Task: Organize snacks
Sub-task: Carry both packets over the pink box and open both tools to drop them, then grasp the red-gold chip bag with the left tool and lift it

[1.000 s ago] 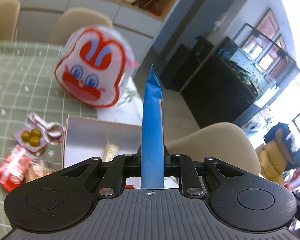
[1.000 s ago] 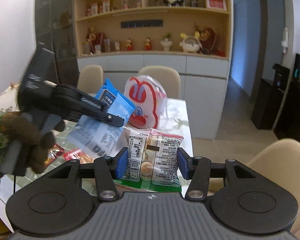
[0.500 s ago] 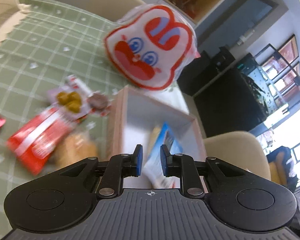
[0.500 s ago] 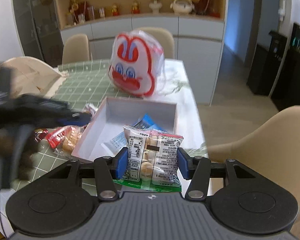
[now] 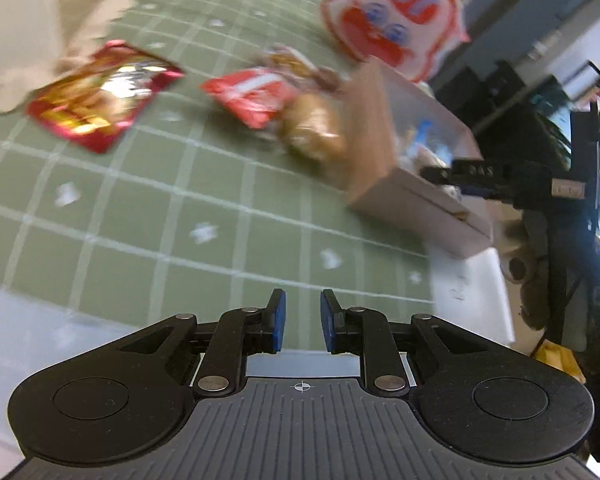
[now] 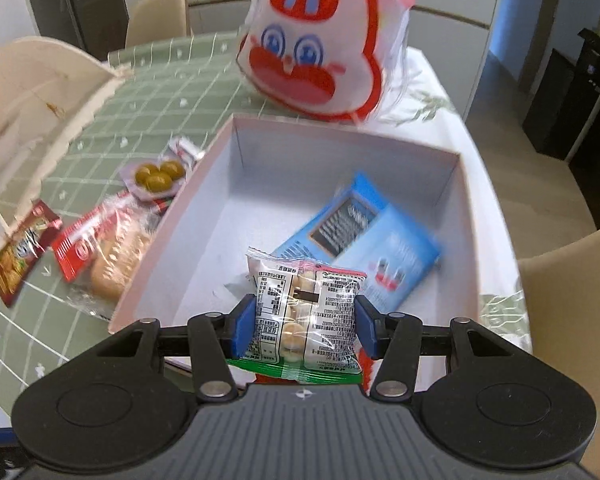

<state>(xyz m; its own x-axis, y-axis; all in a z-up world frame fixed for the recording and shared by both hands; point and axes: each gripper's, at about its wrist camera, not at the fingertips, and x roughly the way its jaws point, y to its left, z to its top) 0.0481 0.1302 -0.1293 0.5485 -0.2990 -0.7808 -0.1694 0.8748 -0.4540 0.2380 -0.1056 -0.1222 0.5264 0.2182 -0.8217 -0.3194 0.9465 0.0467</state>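
My left gripper (image 5: 302, 300) hovers low over the green checked tablecloth (image 5: 140, 208); its jaws stand a narrow gap apart with nothing between them. Ahead of it lie a red and gold packet (image 5: 100, 96) and a red and white bread packet (image 5: 252, 92). My right gripper (image 6: 304, 308) is shut on a clear biscuit packet (image 6: 304, 280), held just above the near end of the open cardboard box (image 6: 320, 160). A blue packet (image 6: 364, 236) lies inside the box. In the left wrist view the box (image 5: 400, 196) is at the right.
A red and white rabbit-face bag (image 6: 312, 44) stands behind the box. An olive pack (image 6: 156, 174), the bread packet (image 6: 96, 252) and the red and gold packet (image 6: 20, 256) lie left of the box. A torn cream bag (image 6: 28, 92) is far left. A beige chair (image 6: 572, 280) stands right of the table.
The left gripper let the blue packet go into the box, then swung left and down over the tablecloth. The right gripper came down over the box, still gripping the biscuit packet.
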